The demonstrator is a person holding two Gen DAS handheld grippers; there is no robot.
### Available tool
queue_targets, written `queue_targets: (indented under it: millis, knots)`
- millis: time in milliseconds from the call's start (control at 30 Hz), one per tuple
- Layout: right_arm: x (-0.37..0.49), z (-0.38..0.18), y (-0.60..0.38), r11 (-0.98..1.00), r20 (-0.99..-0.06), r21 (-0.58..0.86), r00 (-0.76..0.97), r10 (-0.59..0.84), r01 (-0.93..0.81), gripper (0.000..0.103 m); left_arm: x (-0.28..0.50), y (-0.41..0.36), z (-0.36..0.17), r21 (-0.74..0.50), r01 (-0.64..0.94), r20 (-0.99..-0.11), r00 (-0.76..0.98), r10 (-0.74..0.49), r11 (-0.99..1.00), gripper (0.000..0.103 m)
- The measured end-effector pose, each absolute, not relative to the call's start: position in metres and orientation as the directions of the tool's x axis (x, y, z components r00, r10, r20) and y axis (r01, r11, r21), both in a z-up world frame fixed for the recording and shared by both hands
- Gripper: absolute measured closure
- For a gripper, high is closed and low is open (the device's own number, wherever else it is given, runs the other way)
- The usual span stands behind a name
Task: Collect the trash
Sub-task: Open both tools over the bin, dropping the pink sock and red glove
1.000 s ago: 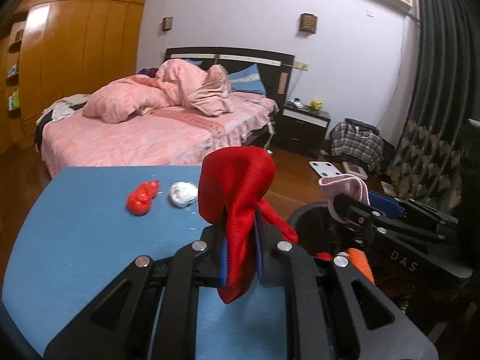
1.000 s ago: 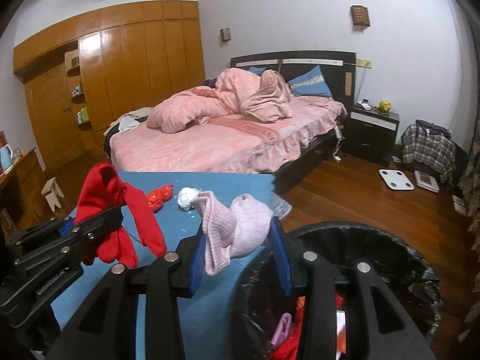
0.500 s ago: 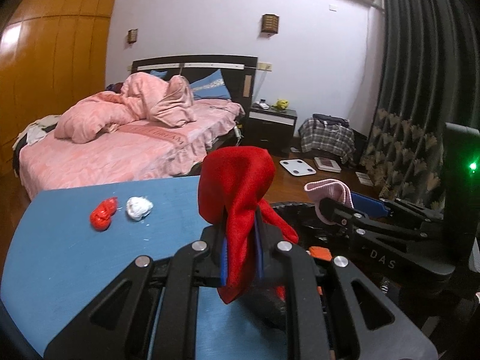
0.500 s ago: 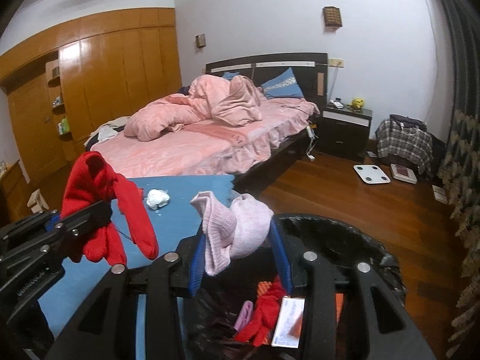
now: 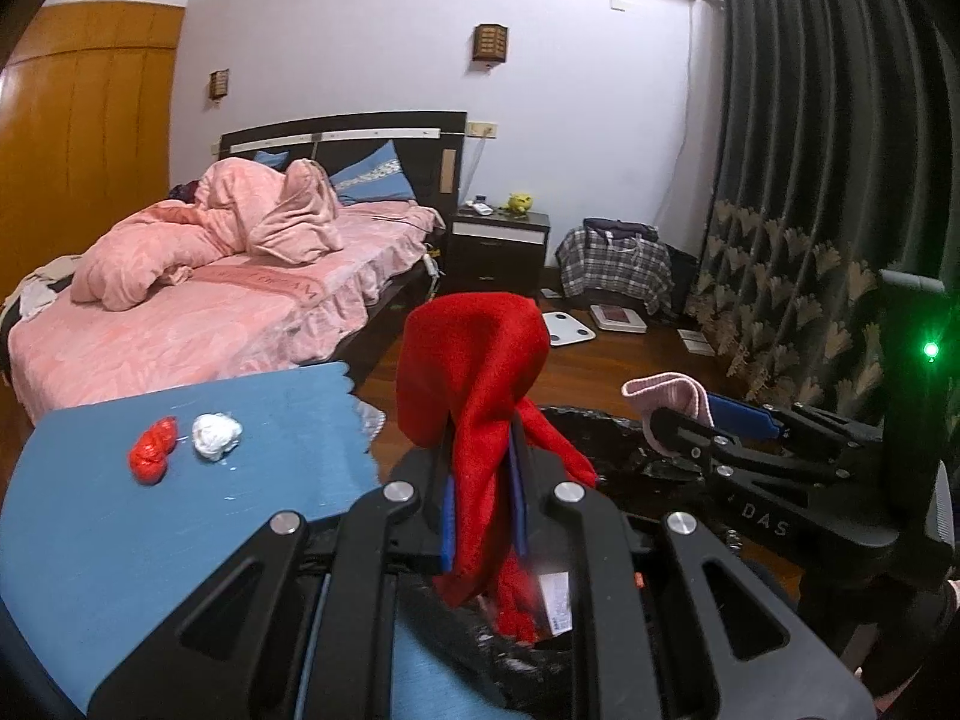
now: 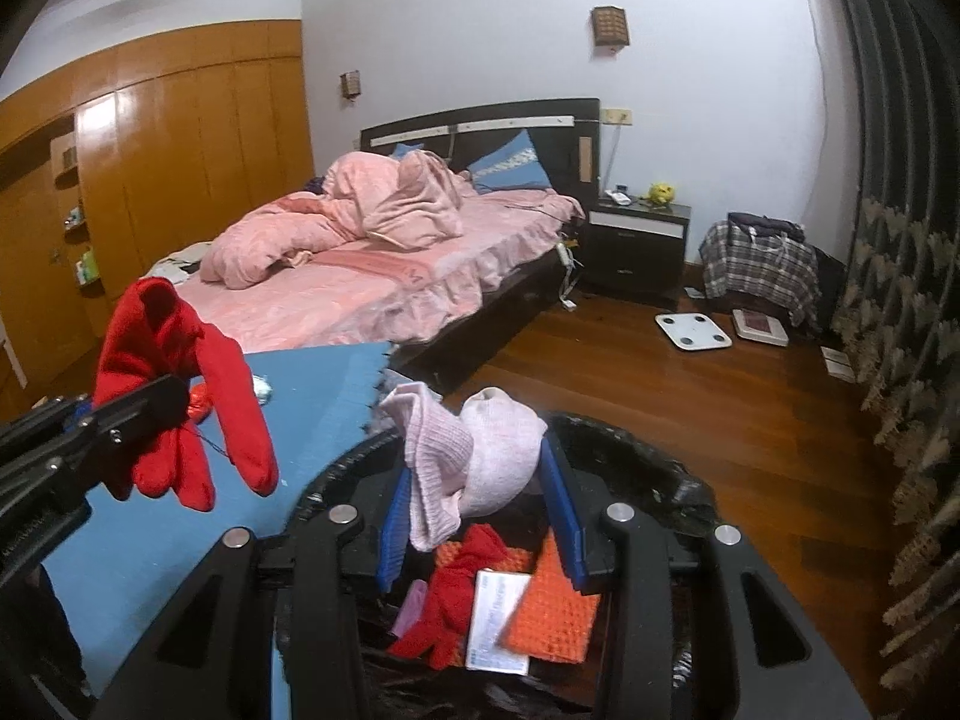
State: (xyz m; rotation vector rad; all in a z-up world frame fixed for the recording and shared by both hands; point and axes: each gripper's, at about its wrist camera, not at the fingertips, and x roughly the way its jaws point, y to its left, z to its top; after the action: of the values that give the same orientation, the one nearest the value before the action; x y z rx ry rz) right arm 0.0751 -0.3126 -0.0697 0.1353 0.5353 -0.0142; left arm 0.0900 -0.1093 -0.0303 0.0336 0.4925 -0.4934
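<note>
- The red glove [image 5: 474, 396] is clamped in the left gripper [image 5: 483, 510]; the pink sock [image 6: 468, 468] is gripped by the right gripper [image 6: 480, 516].
- If released early, the glove could be dropped outside the bin [image 6: 660, 468] rim.

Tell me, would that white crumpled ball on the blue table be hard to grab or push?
Probably easy. The white crumpled wad looks like tissue or thin plastic, so likely very light and squashy under a claw. Its lumpy shape suggests it would skid or tumble on the blue table rather than roll far. A push might bump it into the red wad beside it.
</note>
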Motion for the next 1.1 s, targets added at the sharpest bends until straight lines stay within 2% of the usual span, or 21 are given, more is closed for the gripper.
queue_targets:
  millis: [567,967,1000,1100]
  knots:
    - [0.078,-0.092,-0.353,0.983,-0.549,0.125,0.835,-0.045,0.135,0.063,0.111,-0.155,-0.057,-0.1,0.531,-0.494,0.708,-0.505,0.842,0.09]
    - [0.092,-0.112,-0.369,0.981,-0.591,0.141,0.806,-0.028,0.137,0.062,0.142,-0.167,-0.09,-0.13,0.537,-0.564,0.651,-0.508,0.833,0.09]
    - [0.093,-0.114,-0.371,0.98,-0.596,0.143,0.803,-0.026,0.138,0.061,0.144,-0.167,-0.093,-0.131,0.54,-0.569,0.645,-0.509,0.831,0.089]
    - [0.097,-0.118,-0.375,0.978,-0.61,0.148,0.792,-0.026,0.146,0.056,0.151,-0.167,-0.1,-0.156,0.548,-0.589,0.616,-0.523,0.822,0.076]
